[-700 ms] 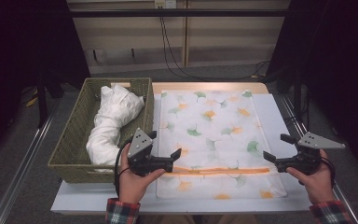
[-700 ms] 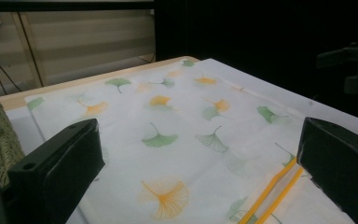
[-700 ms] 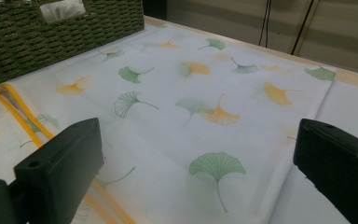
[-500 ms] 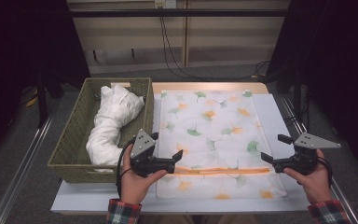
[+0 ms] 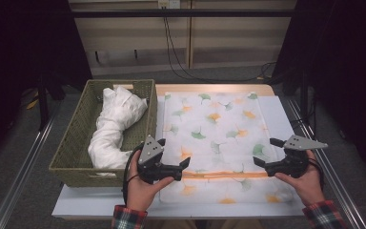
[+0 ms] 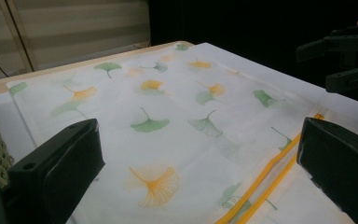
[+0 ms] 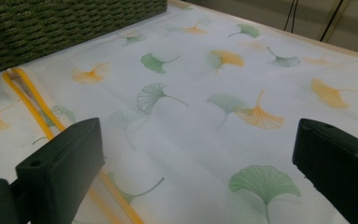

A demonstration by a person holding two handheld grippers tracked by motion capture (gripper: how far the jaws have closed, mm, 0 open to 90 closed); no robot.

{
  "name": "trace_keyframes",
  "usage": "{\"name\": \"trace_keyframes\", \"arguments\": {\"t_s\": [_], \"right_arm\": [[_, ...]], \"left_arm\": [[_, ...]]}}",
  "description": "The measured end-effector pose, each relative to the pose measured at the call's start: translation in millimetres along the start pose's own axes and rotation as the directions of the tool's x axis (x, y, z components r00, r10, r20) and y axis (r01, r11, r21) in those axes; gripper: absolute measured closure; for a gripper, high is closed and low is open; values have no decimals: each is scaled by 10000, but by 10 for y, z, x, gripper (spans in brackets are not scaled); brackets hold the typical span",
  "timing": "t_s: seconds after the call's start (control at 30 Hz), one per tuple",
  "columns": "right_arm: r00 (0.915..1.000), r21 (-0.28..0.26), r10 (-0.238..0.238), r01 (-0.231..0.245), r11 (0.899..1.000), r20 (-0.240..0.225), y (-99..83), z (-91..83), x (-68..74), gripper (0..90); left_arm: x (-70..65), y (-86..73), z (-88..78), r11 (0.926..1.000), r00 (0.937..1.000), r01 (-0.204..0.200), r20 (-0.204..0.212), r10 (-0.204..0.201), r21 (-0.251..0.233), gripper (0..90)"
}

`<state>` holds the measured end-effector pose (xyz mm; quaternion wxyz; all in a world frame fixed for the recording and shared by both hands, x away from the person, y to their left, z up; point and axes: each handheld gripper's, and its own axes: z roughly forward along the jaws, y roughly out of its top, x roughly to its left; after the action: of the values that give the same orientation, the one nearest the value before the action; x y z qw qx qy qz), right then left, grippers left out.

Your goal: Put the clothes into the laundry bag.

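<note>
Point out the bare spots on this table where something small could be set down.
Bare white table shows in front of the basket, along the near edge, and in a strip right of the leaf-print cloth. The cloth covers the middle; the left gripper and right gripper crowd its near corners. The basket holds a white bundle.

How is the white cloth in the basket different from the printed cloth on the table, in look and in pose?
The white cloth is plain, while the printed cloth bears green and orange leaf shapes and an orange stripe. The white cloth is bunched into a twisted heap, while the printed cloth lies spread flat. The white cloth sits inside the woven basket; the printed cloth lies on the table beside it. Both are pale fabrics.
</note>
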<state>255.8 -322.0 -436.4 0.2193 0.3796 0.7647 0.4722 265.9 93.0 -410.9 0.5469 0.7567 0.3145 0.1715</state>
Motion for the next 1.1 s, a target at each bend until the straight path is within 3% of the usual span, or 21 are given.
{"name": "trace_keyframes", "arguments": {"t_s": [0.27,0.3,0.53,0.87,1.1], "right_arm": [[9964,556,-395,437,9975,-750,10,256,195,79],[9929,703,-521,597,9957,-1066,8,321,244,120],[9790,1301,-1026,1265,9834,-1760,-24,550,407,159],[9648,1792,-1282,1713,9688,-2297,-66,733,511,226],[9578,1975,-1473,1985,9600,-2469,-99,800,523,356]], "left_arm": [[-10,-11,9,9999,9999,132,-88,-131,39,0],[-2,-13,14,9999,9999,144,83,-143,-35,0],[1,-5,22,10000,10000,41,-47,-41,84,0],[12,-12,40,9999,10000,40,-9,-40,143,0],[5,-17,43,9999,9999,111,-34,-110,128,0]]}}
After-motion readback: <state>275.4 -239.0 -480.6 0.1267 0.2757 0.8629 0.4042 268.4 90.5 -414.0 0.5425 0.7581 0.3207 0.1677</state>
